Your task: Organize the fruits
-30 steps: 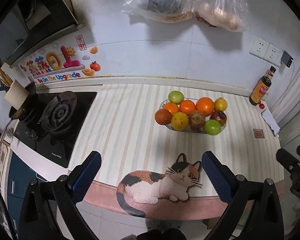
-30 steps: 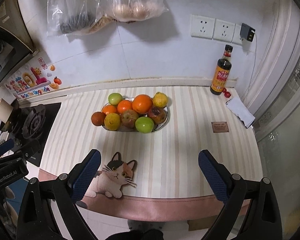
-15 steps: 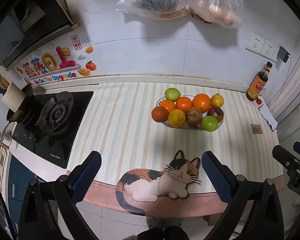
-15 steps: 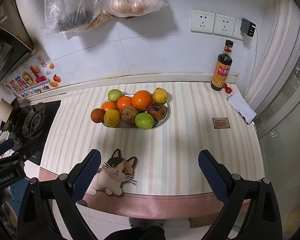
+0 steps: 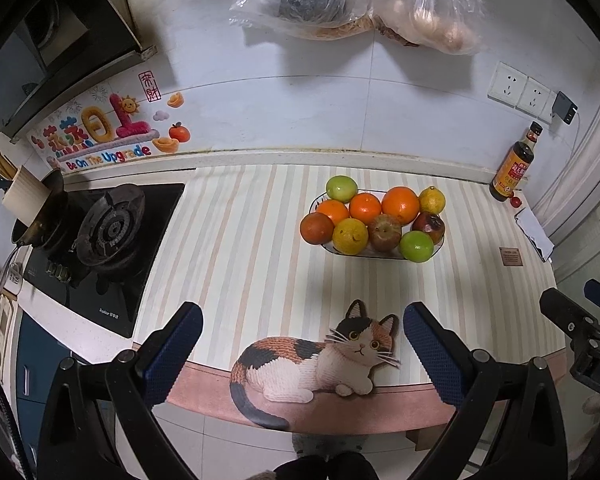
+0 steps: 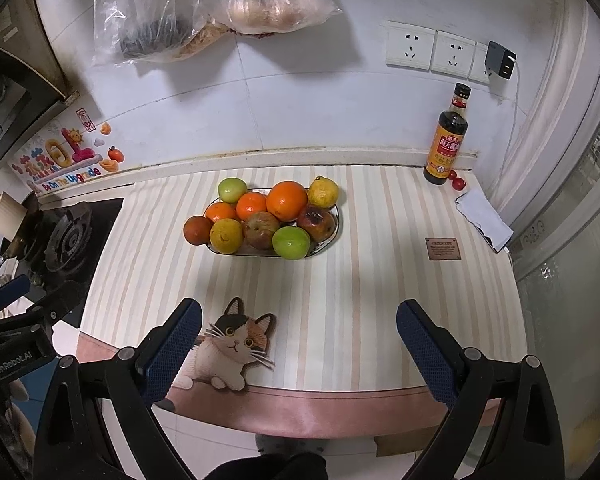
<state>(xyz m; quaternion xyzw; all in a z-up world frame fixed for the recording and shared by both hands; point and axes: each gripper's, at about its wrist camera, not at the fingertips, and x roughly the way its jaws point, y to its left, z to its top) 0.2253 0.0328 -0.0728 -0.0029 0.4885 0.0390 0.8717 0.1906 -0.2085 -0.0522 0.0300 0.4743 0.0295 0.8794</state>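
Observation:
An oval fruit plate (image 5: 439, 245) (image 6: 332, 236) sits mid-counter on the striped mat, heaped with several fruits: oranges (image 5: 400, 205) (image 6: 287, 201), green apples (image 5: 416, 246) (image 6: 291, 243), a lemon (image 5: 432, 200) (image 6: 323, 192) and dark reddish fruits. My left gripper (image 5: 302, 334) hangs open over the counter's front edge, well short of the plate, nothing between its fingers. My right gripper (image 6: 298, 330) is open too, also near the front edge and away from the fruit.
A cat-shaped mat (image 5: 320, 358) (image 6: 230, 344) lies at the front edge. A gas stove (image 5: 108, 232) and pan stand left. A soy sauce bottle (image 6: 448, 140), small red fruits (image 6: 456, 180), a folded cloth (image 6: 484, 220) and a brown card (image 6: 443, 249) are at right. Plastic bags (image 5: 360, 0) hang on the wall.
Both grippers have pulled back and up a little from the counter, so the fruit plate appears slightly farther away. Both stay open; nothing on the counter has moved.

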